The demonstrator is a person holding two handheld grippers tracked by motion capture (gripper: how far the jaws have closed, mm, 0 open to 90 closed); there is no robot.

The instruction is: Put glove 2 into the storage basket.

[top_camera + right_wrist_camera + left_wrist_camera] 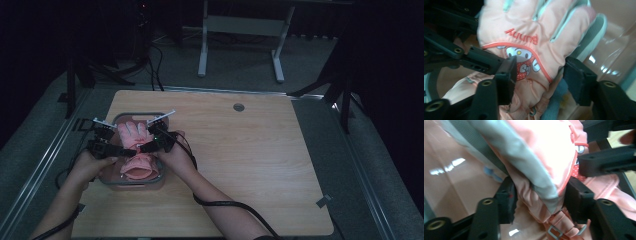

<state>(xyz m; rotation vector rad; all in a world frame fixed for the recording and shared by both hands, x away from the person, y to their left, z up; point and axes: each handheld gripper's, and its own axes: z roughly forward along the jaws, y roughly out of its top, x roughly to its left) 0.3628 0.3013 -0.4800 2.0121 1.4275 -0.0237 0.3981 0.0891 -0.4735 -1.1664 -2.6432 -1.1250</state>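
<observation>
While both hands (97,162) flank pink glove (134,135); grippers angled inward.

Pink padded kid's glove (136,148) lying flat in clear plastic tray (159,181) at table's near-left, fingers pointing away from person, cuff gaping toward them. Back facing up, showing cartoon bunny patch w/ red polka-dot bow and red lettering above it. Grey trim running along finger sides. Strap w/ grey buckle sitting at wrist, fabric bunching there.
</observation>
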